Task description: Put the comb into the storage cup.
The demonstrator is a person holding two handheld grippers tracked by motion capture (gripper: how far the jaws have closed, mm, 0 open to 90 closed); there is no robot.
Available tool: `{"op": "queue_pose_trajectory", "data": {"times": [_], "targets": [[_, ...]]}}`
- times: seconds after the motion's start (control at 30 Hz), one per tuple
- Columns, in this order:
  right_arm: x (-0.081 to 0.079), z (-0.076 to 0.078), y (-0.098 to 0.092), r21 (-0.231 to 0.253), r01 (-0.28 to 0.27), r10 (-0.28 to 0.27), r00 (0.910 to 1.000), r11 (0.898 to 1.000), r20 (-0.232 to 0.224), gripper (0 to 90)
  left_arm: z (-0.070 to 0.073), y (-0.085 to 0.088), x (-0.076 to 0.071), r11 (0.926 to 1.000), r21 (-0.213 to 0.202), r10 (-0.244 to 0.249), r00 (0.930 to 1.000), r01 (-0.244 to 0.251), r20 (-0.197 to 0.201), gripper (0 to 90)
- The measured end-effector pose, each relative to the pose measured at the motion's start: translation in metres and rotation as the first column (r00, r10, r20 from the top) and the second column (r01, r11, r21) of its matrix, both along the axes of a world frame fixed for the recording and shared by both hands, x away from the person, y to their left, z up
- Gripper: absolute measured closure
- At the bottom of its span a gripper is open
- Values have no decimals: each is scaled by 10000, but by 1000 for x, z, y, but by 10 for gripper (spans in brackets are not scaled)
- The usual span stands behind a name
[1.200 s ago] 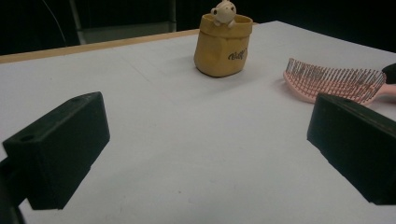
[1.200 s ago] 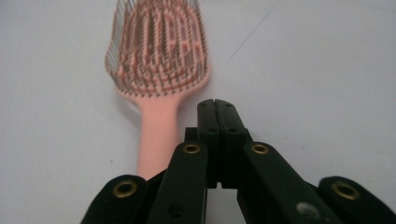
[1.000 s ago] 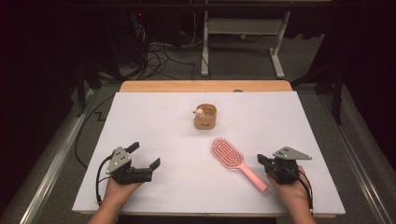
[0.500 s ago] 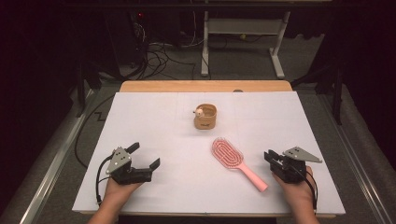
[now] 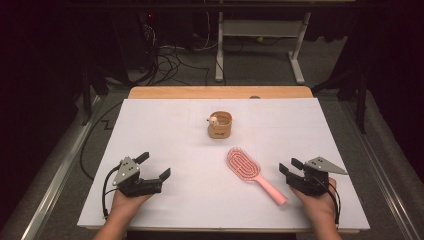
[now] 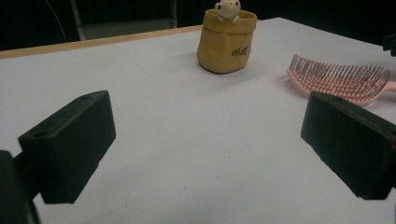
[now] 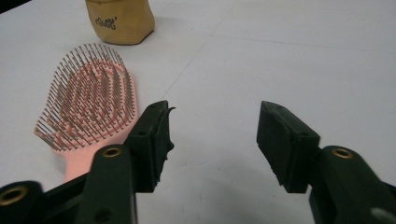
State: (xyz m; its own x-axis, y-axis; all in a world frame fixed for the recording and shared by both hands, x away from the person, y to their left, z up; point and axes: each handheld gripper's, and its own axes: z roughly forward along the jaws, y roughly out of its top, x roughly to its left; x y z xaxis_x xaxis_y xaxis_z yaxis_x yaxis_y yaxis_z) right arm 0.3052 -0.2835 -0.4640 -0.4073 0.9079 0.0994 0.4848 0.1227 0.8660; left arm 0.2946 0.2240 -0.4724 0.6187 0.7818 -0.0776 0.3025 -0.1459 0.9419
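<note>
Pink hairbrush (image 5: 252, 173) lies flat on the white table cover (image 5: 175, 125), bristles up, handle end toward the right gripper (image 5: 291, 170). Change since a second ago: the right gripper's jaws were shut on the handle end and have just been opening; they now stand about half open with nothing between them. The hand has also backed slightly off to the side, so the handle tip sits apart from the jaw tips. My read: that's a release, brush set down, right side done with it for now.

Seen along the right jaws, the brush (image 7: 88, 98) is outside and beside the left-hand jaw, head ahead of it, handle running back past it. Gap between the jaws holds bare table only.

Left gripper (image 5: 154, 166) sits wide open, empty, unmoved. Along its jaws, the brush head (image 6: 341, 77) is ahead, just past the right-hand jaw tip; the tan pouch (image 6: 226, 39) with a small figure peeking out stands further ahead, roughly centred between the jaws, well apart from both grippers.
</note>
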Motion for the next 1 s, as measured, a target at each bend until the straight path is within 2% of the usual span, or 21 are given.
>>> {"op": "queue_pose_trajectory", "data": {"times": [0.03,0.13,0.17,0.2,0.23,0.27,0.4,0.43,0.47,0.53,0.7,1.0], "targets": [[0,1,1,-127,41,-40,9999,9999,126,383,0,0,0,10000,19,35,10000,-35,3,20],[-1,1,2,-165,4,-1,9997,9999,228,345,0,0,0,10000,19,75,10000,-75,36,19],[-1,2,3,-293,16,-5,9992,9996,388,268,0,0,-1,10000,36,61,10000,-61,72,15],[-1,2,3,-293,16,-5,9992,9996,388,268,0,0,-1,10000,36,61,10000,-61,72,15],[-2,2,4,-334,58,-44,9991,9994,431,230,0,0,-1,10000,-11,82,9999,-82,107,15],[-2,2,4,-335,57,-41,9988,9994,485,184,0,0,-1,10000,-7,90,9998,-90,159,13],[-2,2,4,-264,-29,43,9986,9996,523,145,0,0,-1,9999,-60,126,9998,-125,174,13],[-1,2,4,-273,51,-36,9986,9996,527,81,0,1,-1,9999,-78,124,9998,-122,164,13],[-1,2,4,-273,51,-36,9986,9996,527,81,0,1,-1,9999,-78,124,9998,-122,164,13],[0,2,3,-199,136,-124,9982,9997,582,3,0,0,-1,9999,-22,130,9998,-129,170,13],[-2,4,1,-289,192,-167,9963,9994,840,2,0,-1,-1,10000,24,69,9997,-69,215,11],[-3,5,0,-356,190,-153,9949,9992,1000,2,1,0,-1,9998,-100,145,9997,-143,171,13]]}}
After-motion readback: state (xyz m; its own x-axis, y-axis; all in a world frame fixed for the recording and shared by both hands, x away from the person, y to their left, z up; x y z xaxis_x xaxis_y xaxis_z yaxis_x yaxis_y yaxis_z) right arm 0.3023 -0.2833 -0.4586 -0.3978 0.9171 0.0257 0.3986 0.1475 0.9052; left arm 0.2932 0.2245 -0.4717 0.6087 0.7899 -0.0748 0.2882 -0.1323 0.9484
